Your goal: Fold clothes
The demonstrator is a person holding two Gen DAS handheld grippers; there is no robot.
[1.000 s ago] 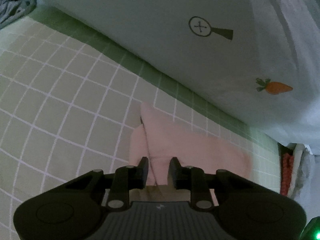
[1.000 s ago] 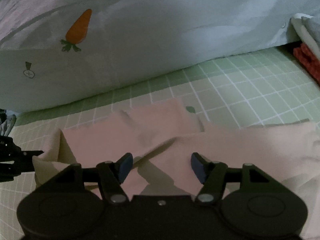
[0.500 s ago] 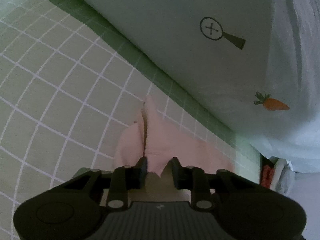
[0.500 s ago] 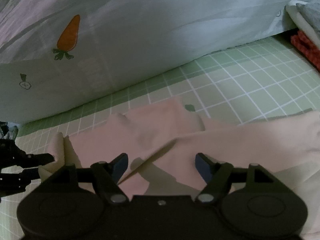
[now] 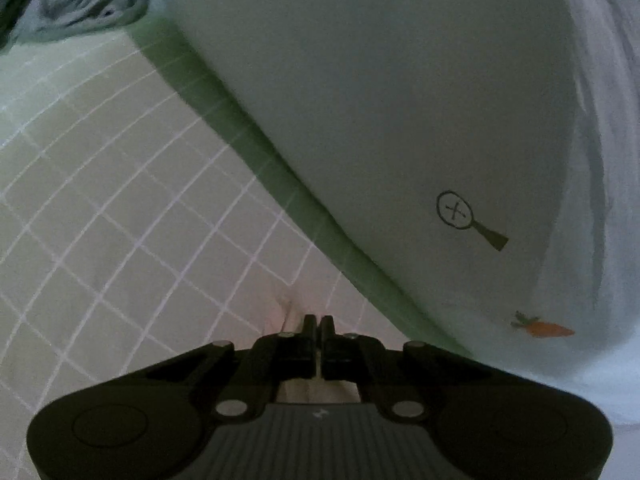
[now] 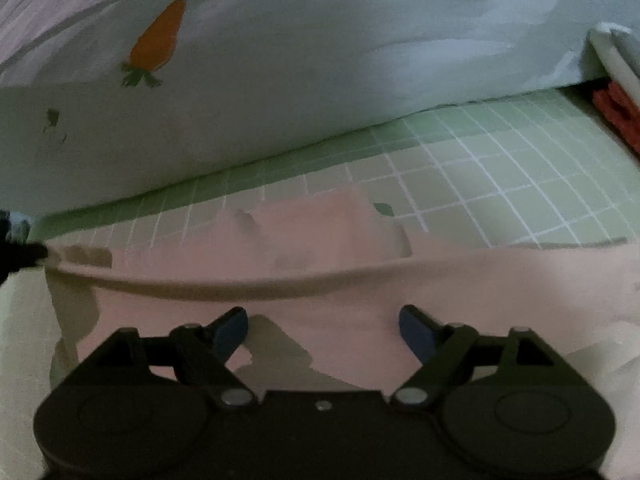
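The left gripper (image 5: pixel 319 325) has its jaws pressed nearly together on a thin edge of the pink garment (image 6: pixel 320 280); only a small pale-pink tip of cloth (image 5: pixel 285 312) shows past the fingertips in the left wrist view, and the rest of the garment lies hidden beneath the gripper body. The right gripper (image 6: pixel 323 326) hangs with its jaws spread wide, its blue pads (image 6: pixel 416 334) above the cloth and nothing between them; whether they touch the fabric is hard to tell.

The garment lies spread on a bed sheet (image 6: pixel 500 184), light green with a white grid and a darker green band along its far side. A long raised fold (image 6: pixel 240 286) runs across the garment from left to right, just beyond the right gripper's fingertips. At the left edge of the right wrist view a dark shape (image 6: pixel 20 258), cut off by the frame, meets the garment's far left corner; it looks like the left gripper's tip.

Behind the sheet rises a pale quilt (image 5: pixel 400 100), printed with an orange carrot (image 6: pixel 158 46) and a small racket-like mark (image 5: pixel 470 220). Grey crumpled cloth (image 5: pixel 80 4) sits at the upper left of the left wrist view. At the right edge of the right wrist view, a red textured item (image 6: pixel 618 114) and something white (image 6: pixel 616 60) above it are cut off and too blurred to identify. Lighting is dim and both views are soft.
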